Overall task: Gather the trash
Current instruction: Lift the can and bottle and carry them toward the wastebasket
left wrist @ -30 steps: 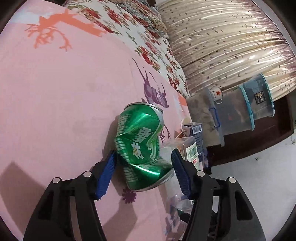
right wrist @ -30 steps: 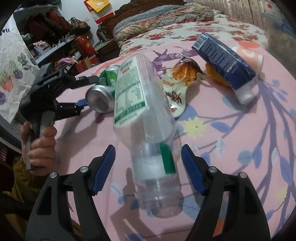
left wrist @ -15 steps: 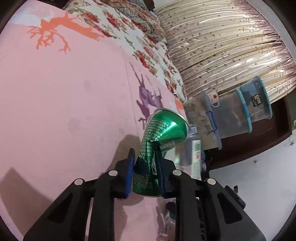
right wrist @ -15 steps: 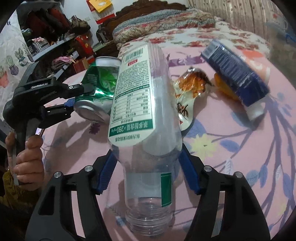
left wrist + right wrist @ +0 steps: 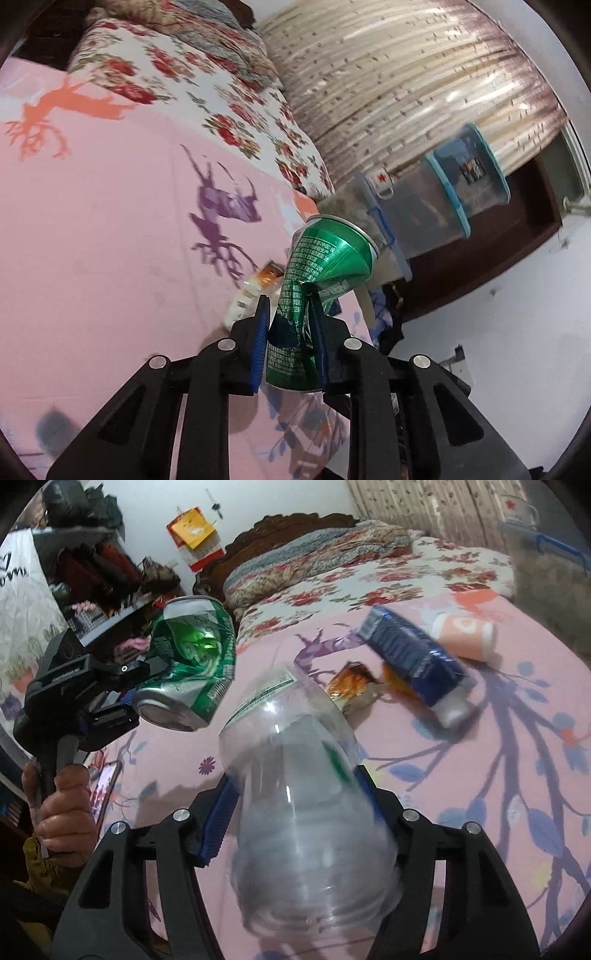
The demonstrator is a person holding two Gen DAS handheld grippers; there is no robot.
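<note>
Two lidded plastic tubs (image 5: pixel 436 206) stand past the end of the bed (image 5: pixel 480 760), stacked or side by side I cannot tell; their contents are a dark blur, and a white mug (image 5: pixel 380 182) with a red star sits on them.

The left gripper (image 5: pixel 290 325) is squeezed onto a green can (image 5: pixel 325 258), crushing its middle flat, and holds it up off the pink sheet. The right gripper (image 5: pixel 295 797) is closed around a clear bottle (image 5: pixel 303 797), its base toward the camera and its label end pointing away, also clear of the bed.

On the sheet lie a blue carton (image 5: pixel 413 661), an orange-and-white cup (image 5: pixel 465 635) on its side just behind it, and a crumpled wrapper (image 5: pixel 351 683) (orange and shiny, print unreadable). The bottle hides part of the wrapper, and motion blur smears the carton
</note>
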